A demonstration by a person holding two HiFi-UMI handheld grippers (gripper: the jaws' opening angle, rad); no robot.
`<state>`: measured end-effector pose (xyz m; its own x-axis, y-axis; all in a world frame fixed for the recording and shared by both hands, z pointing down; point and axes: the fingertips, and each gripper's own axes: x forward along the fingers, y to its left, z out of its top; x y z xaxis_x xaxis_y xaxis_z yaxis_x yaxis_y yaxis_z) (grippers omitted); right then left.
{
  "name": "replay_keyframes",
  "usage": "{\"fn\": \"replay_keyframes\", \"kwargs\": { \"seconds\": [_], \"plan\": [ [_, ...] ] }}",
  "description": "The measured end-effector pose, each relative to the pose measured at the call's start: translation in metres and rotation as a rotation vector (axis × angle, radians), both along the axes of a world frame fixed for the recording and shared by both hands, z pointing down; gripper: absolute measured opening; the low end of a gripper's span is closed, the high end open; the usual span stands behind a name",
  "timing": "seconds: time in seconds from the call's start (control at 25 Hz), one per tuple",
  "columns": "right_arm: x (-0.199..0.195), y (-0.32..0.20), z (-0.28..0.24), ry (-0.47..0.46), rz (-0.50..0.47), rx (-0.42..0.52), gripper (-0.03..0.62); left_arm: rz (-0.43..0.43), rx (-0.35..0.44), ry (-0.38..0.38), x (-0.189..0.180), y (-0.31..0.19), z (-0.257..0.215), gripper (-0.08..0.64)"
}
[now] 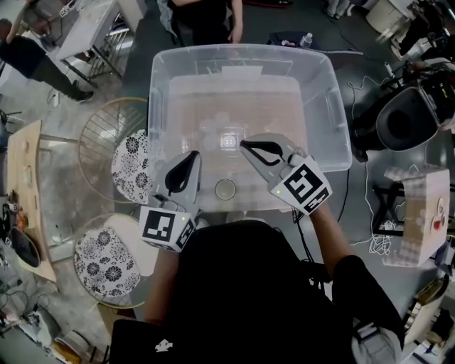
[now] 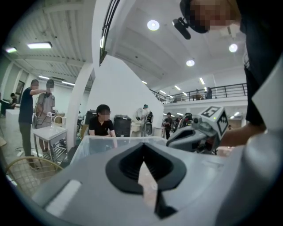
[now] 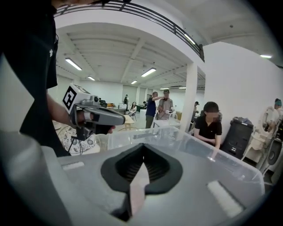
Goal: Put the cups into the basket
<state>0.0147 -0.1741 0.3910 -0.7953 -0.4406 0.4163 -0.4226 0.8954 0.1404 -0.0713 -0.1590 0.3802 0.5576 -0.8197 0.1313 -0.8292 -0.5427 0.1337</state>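
Observation:
A big clear plastic bin (image 1: 323, 106) stands in front of me, open at the top. A small clear round cup (image 1: 225, 189) shows from above by the bin's near wall; I cannot tell whether it is inside. A pale glinting object (image 1: 229, 140), perhaps another cup, lies on the bin's floor. My left gripper (image 1: 193, 155) hovers over the near left of the bin, its jaws shut and empty (image 2: 143, 146). My right gripper (image 1: 244, 145) hangs over the near right, jaws also shut with nothing between them (image 3: 142, 145). Each gripper sees the other beside it.
Two round wire chairs with flowered cushions (image 1: 131, 167) (image 1: 106, 263) stand at the left. A person in black (image 1: 206, 18) stands at the bin's far side. A wooden table (image 1: 25, 199) is far left; equipment and cables (image 1: 405, 121) are at the right.

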Motion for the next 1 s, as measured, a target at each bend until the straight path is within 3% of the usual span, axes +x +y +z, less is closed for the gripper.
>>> {"fn": "replay_keyframes", "kwargs": {
  "seconds": [0.36, 0.56, 0.76, 1.0],
  "plan": [
    [-0.04, 0.065, 0.033, 0.058, -0.143, -0.032, 0.003, -0.023, -0.007, 0.016, -0.025, 0.018, 0.002, 0.005],
    [-0.051, 0.09, 0.061, 0.111, -0.182, -0.131, 0.003, -0.016, -0.018, 0.018, -0.033, 0.029, 0.002, 0.005],
    [-0.052, 0.108, 0.11, 0.256, -0.198, -0.214, 0.007, -0.022, -0.027, 0.025, -0.046, 0.039, 0.008, 0.005],
    [-0.045, 0.129, 0.199, 0.432, -0.206, -0.347, 0.063, -0.022, -0.031, 0.03, -0.054, 0.05, 0.01, 0.005]
  ]
}}
